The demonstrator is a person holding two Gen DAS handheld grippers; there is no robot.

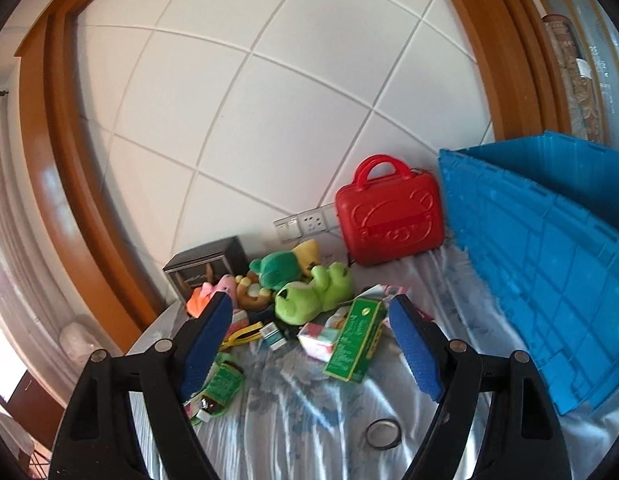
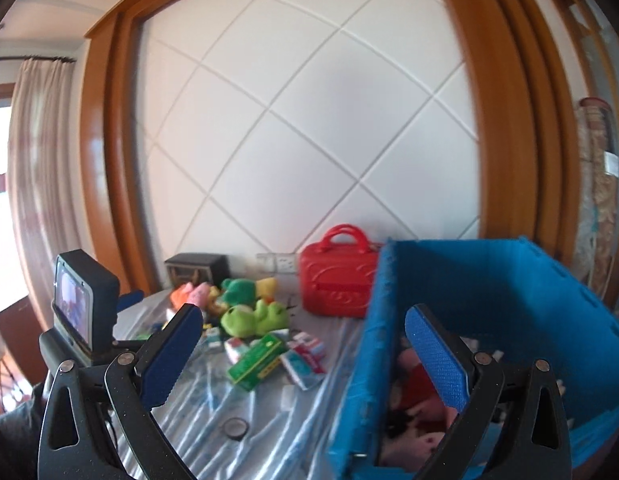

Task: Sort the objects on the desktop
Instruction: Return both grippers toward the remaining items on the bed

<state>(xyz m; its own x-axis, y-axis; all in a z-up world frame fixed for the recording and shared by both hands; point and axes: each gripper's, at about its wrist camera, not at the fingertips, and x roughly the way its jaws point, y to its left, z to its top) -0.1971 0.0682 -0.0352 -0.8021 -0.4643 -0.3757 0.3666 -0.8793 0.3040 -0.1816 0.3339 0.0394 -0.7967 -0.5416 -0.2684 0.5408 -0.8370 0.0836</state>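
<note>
A pile of small objects lies on the cloth-covered table: a green frog plush point(image 1: 313, 294) point(image 2: 253, 318), other plush toys point(image 1: 277, 268), a green box point(image 1: 355, 338) point(image 2: 257, 362), small packets point(image 1: 319, 338) and a small jar point(image 1: 275, 336). A blue crate point(image 1: 549, 280) point(image 2: 489, 308) stands at the right and holds pink and red soft things point(image 2: 417, 396). My left gripper point(image 1: 309, 348) is open and empty above the pile. My right gripper point(image 2: 305, 356) is open and empty, its right finger over the crate.
A red toy case point(image 1: 389, 216) point(image 2: 337, 276) leans against the tiled wall. A dark box point(image 1: 207, 266) stands at the back left. A tape ring point(image 1: 383, 434) point(image 2: 235, 428) lies on the cloth near me. The left gripper's body point(image 2: 85, 304) shows at the left.
</note>
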